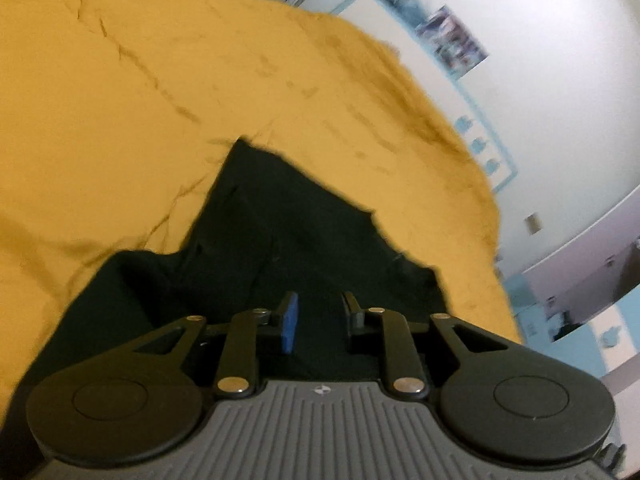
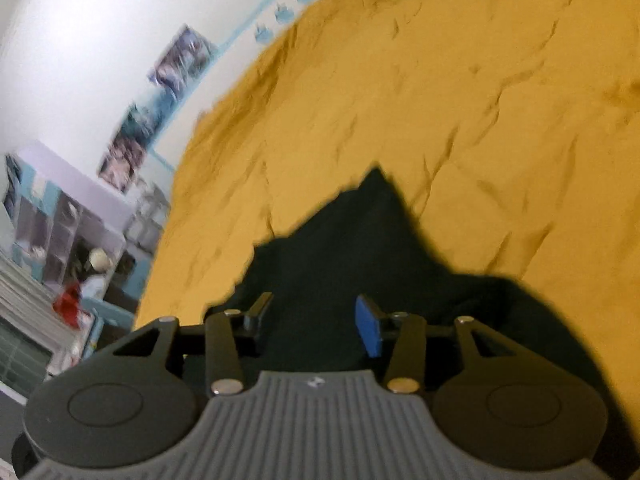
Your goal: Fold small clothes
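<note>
A small dark garment (image 1: 288, 248) lies rumpled on a mustard-yellow bedcover (image 1: 160, 80), with one corner pointing away from me. My left gripper (image 1: 318, 308) hangs just above its near part, jaws apart with nothing between them. In the right wrist view the same dark garment (image 2: 352, 248) lies on the yellow cover (image 2: 460, 100). My right gripper (image 2: 314, 312) is over its near edge, jaws wide apart and empty. Both views are blurred by motion.
The bedcover's edge (image 1: 492, 216) drops off to the right in the left wrist view, with a white wall and photos (image 1: 452, 40) beyond. In the right wrist view the edge (image 2: 176, 216) is on the left, with shelves and furniture (image 2: 72, 248) past it.
</note>
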Demonstrator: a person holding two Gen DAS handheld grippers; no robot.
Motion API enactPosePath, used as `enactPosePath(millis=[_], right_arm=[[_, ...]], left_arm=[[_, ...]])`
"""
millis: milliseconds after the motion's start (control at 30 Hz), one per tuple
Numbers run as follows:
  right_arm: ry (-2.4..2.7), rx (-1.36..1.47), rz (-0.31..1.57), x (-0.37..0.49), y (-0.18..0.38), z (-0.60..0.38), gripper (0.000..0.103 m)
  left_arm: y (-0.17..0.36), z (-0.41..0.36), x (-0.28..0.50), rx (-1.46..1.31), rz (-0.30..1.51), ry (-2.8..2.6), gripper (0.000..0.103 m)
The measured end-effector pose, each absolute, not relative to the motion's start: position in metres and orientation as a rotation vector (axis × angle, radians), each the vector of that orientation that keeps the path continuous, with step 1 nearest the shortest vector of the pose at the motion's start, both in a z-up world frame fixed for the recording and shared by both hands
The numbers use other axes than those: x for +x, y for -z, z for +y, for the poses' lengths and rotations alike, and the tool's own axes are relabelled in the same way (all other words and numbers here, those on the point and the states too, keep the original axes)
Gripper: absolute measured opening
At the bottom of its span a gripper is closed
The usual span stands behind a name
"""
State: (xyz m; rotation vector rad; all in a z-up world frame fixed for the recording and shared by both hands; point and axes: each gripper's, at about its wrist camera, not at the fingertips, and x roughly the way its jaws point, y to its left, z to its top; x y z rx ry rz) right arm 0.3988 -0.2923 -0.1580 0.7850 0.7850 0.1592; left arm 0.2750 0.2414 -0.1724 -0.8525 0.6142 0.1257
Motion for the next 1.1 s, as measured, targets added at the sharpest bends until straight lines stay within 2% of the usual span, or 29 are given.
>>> enactPosePath(millis=[67,133,167,367,433,500,567,633,700,800,933,1100], right_arm=[[-0.11,0.807,0.829,0.402,0.174,-0.296,0.038],[-0.073,0.833,0.847,0.4,0.187,-0.306,0.025],[-0.076,0.854,0.85,0.398,0.193,-0.312,0.017],[-0.126,0.91,0.865,0.401,0.205,-0.328,0.014],[-0.146,0.898,0.87,0.398,0.195,-0.327,0.023],[-0.171,0.882,0.842,0.389,0.174,-0.329,0.052],[-0.21,0.826,0.775,0.367,0.147,-0.33,0.063],[-0.288,0.754,0.732,0.344,0.119,-0.335,0.067],[-0.362,0.692,0.711,0.318,0.098,-0.342,0.072],[-0.452,0.586,0.68,0.277,0.073,-0.361,0.074],[-0.526,0.455,0.684,0.218,0.065,-0.399,0.074],[-0.533,0.456,0.782,0.158,0.086,-0.442,0.074]], left_arm=[[0.189,0.242,0.284,-0.832,0.679,-0.174,0.024],[0.202,0.246,0.287,-0.816,0.728,-0.193,0.009],[0.206,0.248,0.286,-0.828,0.733,-0.193,0.007],[0.211,0.256,0.286,-0.853,0.742,-0.138,0.009],[0.202,0.256,0.283,-0.863,0.744,-0.082,0.023],[0.184,0.252,0.272,-0.859,0.731,-0.026,0.029],[0.162,0.249,0.25,-0.836,0.672,0.064,0.035],[0.141,0.248,0.22,-0.8,0.601,0.152,0.048],[0.124,0.248,0.188,-0.729,0.556,0.223,0.049],[0.112,0.253,0.137,-0.626,0.535,0.296,0.055],[0.132,0.27,0.076,-0.599,0.575,0.299,0.055],[0.169,0.289,0.016,-0.678,0.635,0.244,0.055]])
